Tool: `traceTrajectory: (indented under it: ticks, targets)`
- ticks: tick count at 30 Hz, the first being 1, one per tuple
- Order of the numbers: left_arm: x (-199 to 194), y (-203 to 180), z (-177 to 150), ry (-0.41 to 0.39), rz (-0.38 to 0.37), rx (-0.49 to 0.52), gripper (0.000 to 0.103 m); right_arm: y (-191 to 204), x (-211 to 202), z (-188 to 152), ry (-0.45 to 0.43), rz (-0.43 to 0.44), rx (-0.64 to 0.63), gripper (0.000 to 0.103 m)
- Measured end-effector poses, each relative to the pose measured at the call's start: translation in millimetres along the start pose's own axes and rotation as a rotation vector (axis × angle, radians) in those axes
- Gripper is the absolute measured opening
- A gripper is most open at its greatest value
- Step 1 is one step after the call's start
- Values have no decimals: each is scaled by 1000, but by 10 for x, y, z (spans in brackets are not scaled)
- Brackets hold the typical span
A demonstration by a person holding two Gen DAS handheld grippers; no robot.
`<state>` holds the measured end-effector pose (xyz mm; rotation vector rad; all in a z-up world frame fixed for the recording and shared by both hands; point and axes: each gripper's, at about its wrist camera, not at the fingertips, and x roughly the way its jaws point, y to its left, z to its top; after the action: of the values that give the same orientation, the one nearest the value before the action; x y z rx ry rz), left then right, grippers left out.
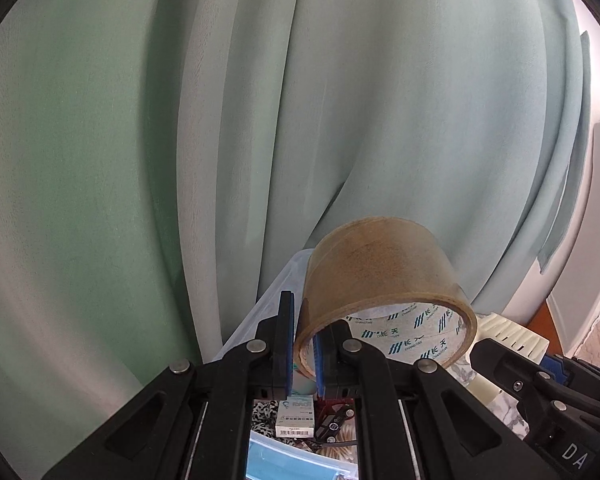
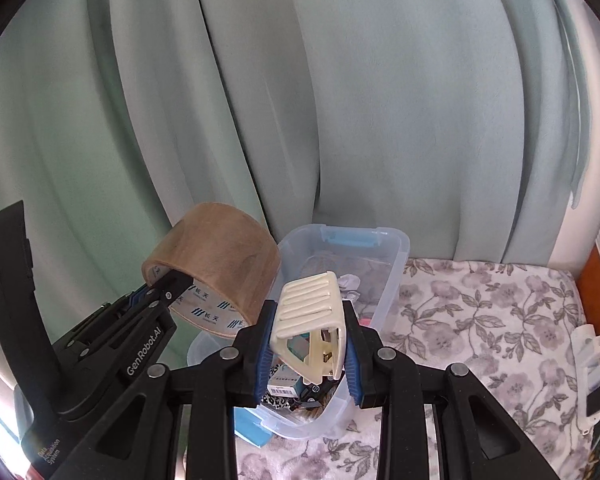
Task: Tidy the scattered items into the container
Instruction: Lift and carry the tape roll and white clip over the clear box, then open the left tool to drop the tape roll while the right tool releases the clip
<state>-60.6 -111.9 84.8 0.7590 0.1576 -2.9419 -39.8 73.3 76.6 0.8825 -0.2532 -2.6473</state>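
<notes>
The left hand-held gripper (image 1: pixel 303 354) pinches the wall of a brown tape roll (image 1: pixel 384 292), held in the air beside the clear plastic container (image 2: pixel 384 280). The right hand-held gripper (image 2: pixel 311 346) clamps a cream ribbed clip (image 2: pixel 310 312), perhaps a hair claw, above the container, which sits on a floral-covered bed (image 2: pixel 480 320) before green curtains (image 2: pixel 340 100).

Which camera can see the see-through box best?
The right wrist view: the clear plastic box shows its rim, walls and blue latch on the flowered cloth. The left wrist view shows only a corner and a strip of the clear plastic box behind the left gripper.
</notes>
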Motion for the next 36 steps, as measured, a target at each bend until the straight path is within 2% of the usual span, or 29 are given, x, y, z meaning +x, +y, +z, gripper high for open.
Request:
traceTrajectory:
  ticks: [15,22,27,31,33,36]
  targets:
    - [633,221,-303,207,80,23,13,48,666,-275,194,13,-18,32]
    - [722,292,-340,245,83,23,13,58,750,-329,233,7,-30,32]
    - [605,255,-503,263,81,27,15,68,802,-340,254,1,-39,33]
    - [608,229,-521,275,68,27,24,97,827,-347,265,0,-55,34]
    - [783,160,-534,281,64,31,26,107,834,-355,270,-10,-63,36]
    - [843,135,-531,270,66,33,38,79,853,-358,277,-16,-55,42]
